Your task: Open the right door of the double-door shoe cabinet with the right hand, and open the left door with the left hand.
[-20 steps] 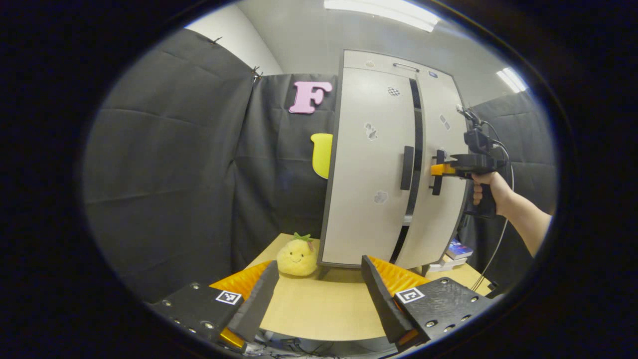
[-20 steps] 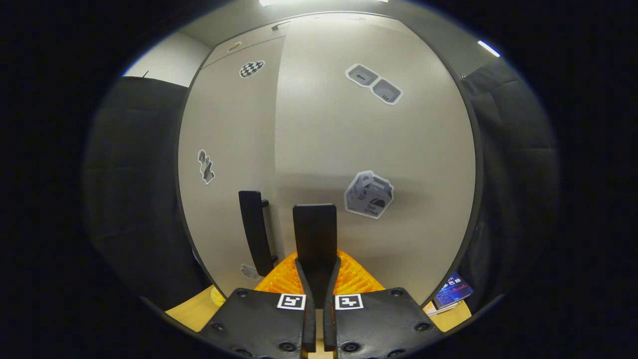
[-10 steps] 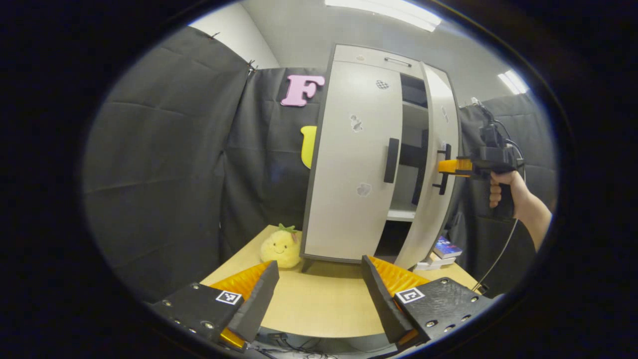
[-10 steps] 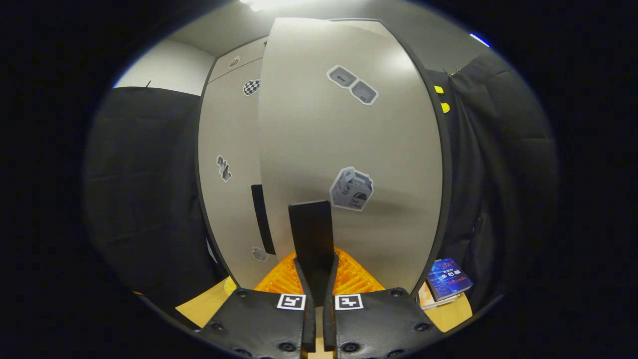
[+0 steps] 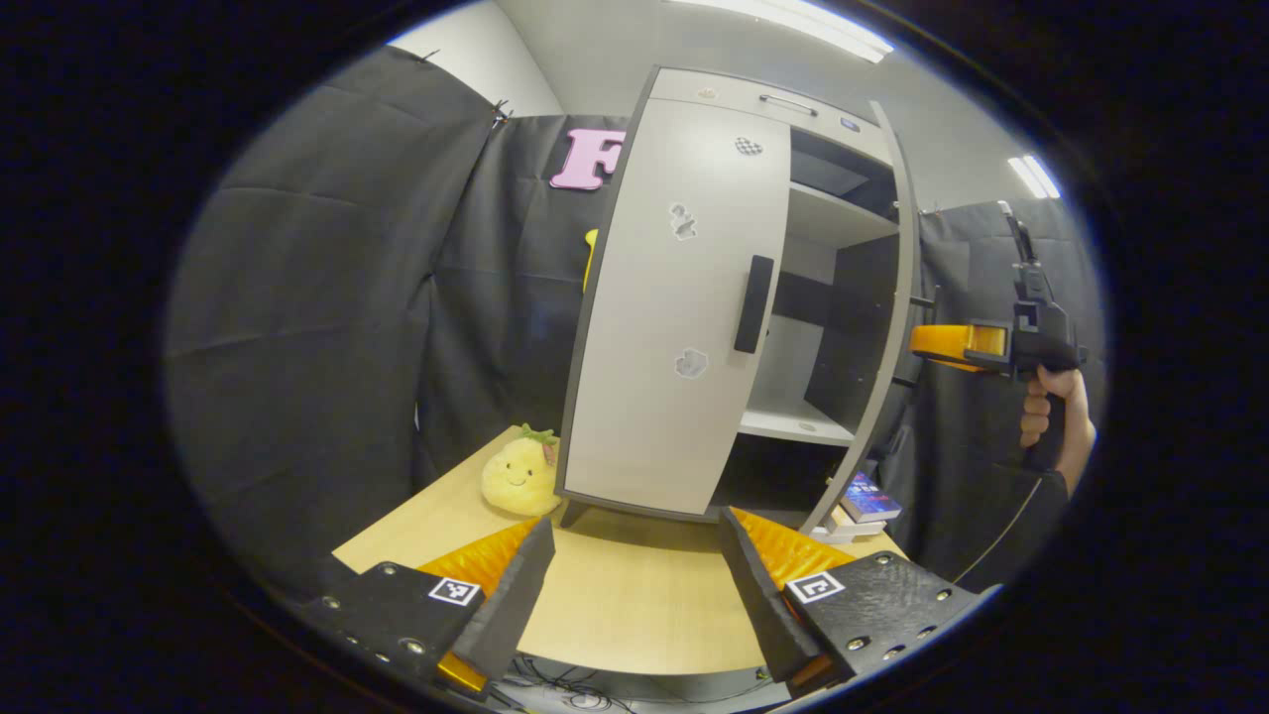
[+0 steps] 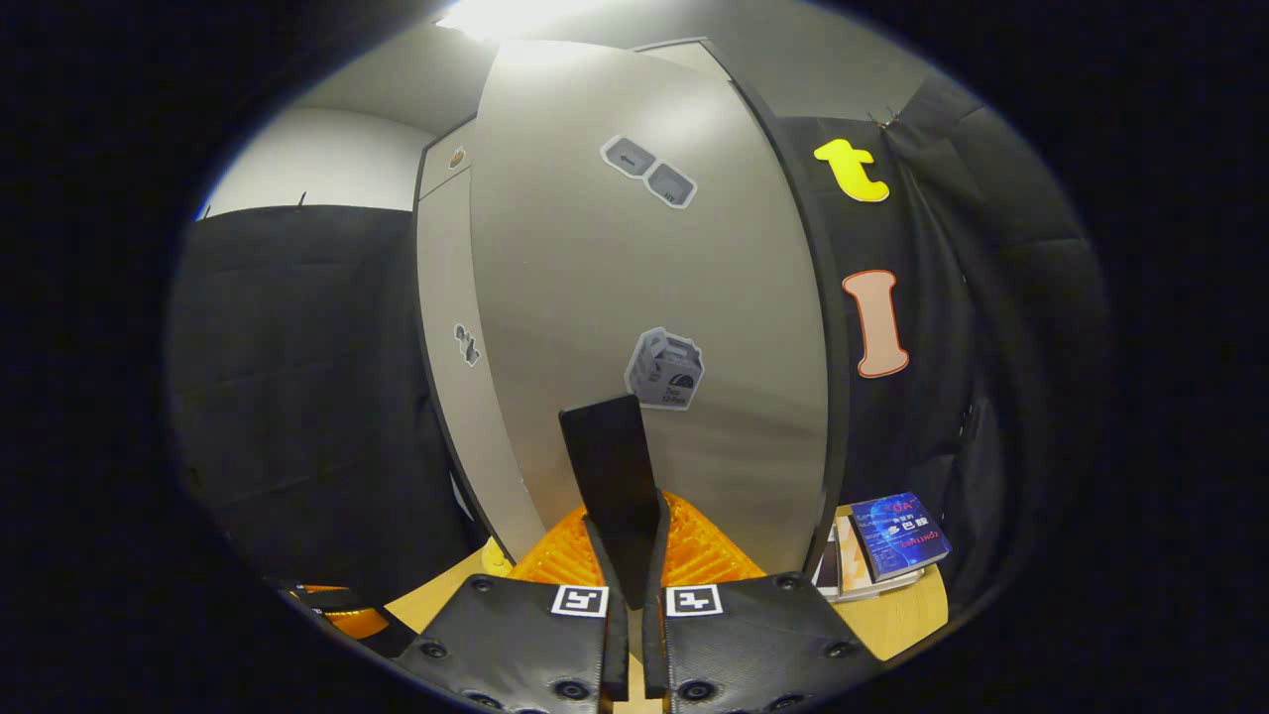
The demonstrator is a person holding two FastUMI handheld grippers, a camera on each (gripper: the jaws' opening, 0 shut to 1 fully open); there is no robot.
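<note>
Cabinet: we see the shoe cabinet (image 5: pixel 753 94) standing upright at the far edge of the table (image 5: pixel 634 615), on short dark legs.
Right door: the right door (image 6: pixel 654 297) stands swung wide open; in the left gripper view it is edge-on (image 5: pixel 882 327), and past it we see the cabinet's white shelves (image 5: pixel 798 424) and dark inner wall.
Right gripper: in its own view our right gripper (image 6: pixel 627 585) is clamped on the right door's handle (image 6: pixel 610 466), the dark bar rising between its two fingers with both pressing its sides. In the left gripper view it shows (image 5: pixel 942 342) at the door's outer face, held level by a hand (image 5: pixel 1051 407).
Left door: the left door (image 5: pixel 674 297) is closed flat against the cabinet front, and its dark handle (image 5: pixel 753 303) is upright near the inner edge, untouched.
Left gripper: our left gripper (image 5: pixel 634 585) hovers over the near edge of the table with fingers spread wide, holding nothing, well apart from the left door.
Table, far left: a yellow plush toy (image 5: pixel 520 476) sits beside the cabinet's left foot.
Table, far right corner: a small stack of books (image 6: pixel 892 540) lies just beside the open door's lower edge.
</note>
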